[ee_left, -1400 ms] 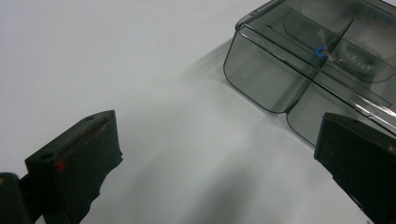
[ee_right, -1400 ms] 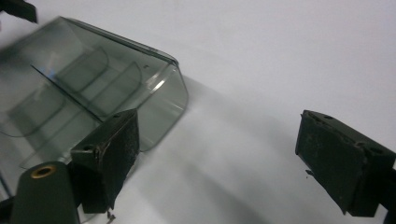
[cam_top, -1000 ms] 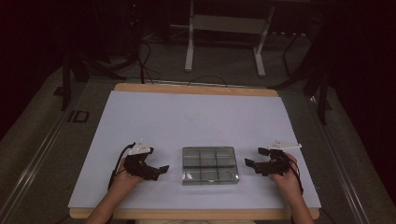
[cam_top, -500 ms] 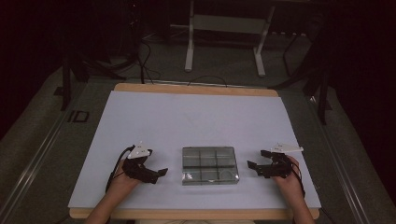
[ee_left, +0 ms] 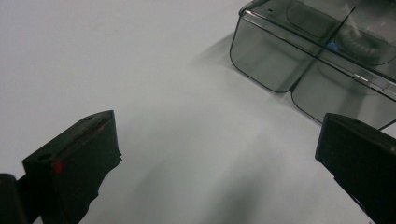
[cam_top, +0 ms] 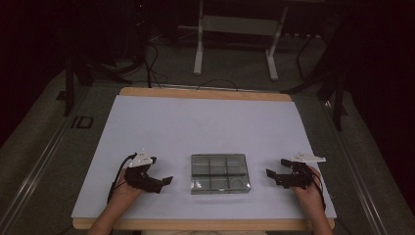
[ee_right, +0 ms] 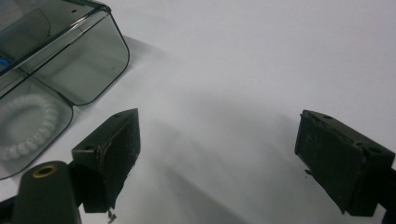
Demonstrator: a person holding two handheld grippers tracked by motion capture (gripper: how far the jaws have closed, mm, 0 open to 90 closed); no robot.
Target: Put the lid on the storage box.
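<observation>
A smoky clear plastic organiser box (cam_top: 219, 173) with several compartments lies shut near the table's front edge. My left gripper (cam_top: 165, 181) rests on the white sheet just left of it, open, nothing between its jaws. The box's corner (ee_left: 280, 56) shows up close in the left gripper view, with my left gripper (ee_left: 219, 154) short of it. My right gripper (cam_top: 270, 174) sits just right of the box, also open and empty. In the right gripper view the box (ee_right: 70, 60) lies at upper left with a white bead bracelet (ee_right: 25, 126) inside, beside my right gripper (ee_right: 217, 149).
A white sheet (cam_top: 205, 127) covers the wooden table (cam_top: 205, 93). Beyond the table stand a metal frame's legs (cam_top: 198, 44) and cables on the dark floor. A small blue item (ee_left: 331, 45) sits in one box compartment.
Both grippers have slid slightly toward the front of the table, staying on either side of the box. The box has not moved.
</observation>
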